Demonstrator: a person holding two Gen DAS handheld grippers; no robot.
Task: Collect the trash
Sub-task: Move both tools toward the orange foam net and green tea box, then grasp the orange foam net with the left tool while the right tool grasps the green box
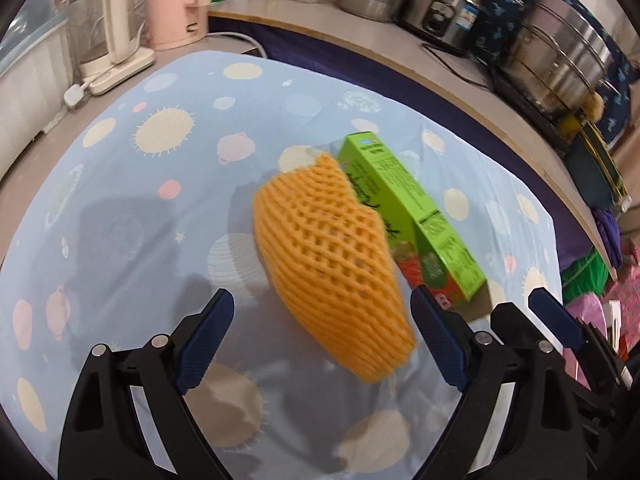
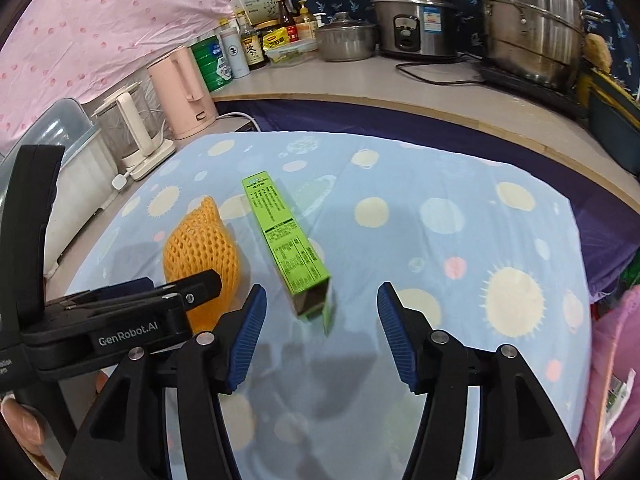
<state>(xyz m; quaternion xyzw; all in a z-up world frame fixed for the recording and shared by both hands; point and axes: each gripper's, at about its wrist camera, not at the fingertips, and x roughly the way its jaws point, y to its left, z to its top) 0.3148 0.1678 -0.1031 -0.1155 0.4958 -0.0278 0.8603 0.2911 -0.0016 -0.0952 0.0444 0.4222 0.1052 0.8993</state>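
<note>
An orange foam fruit net [image 1: 328, 248] lies on the blue spotted tablecloth [image 1: 140, 184], leaning against a long green carton [image 1: 404, 200]. My left gripper [image 1: 322, 300] hovers over the net's near end, open, with the net between the blue pads and touching neither. In the right wrist view the green carton [image 2: 288, 240] points its open end toward my right gripper [image 2: 322, 292]. That gripper is open, with the carton's end just ahead of its tips and the pads clear of it. The net [image 2: 200, 240] sits left of the carton, partly behind the left gripper's fingers [image 2: 200, 286].
A pink kettle [image 2: 182, 92] and a white glass kettle [image 2: 132, 128] stand at the cloth's far left. Behind, a counter [image 2: 360, 80] carries bottles [image 2: 248, 44], a rice cooker [image 2: 416, 24] and a steel steamer [image 2: 532, 20]. Pink bags [image 2: 616, 360] hang at the right edge.
</note>
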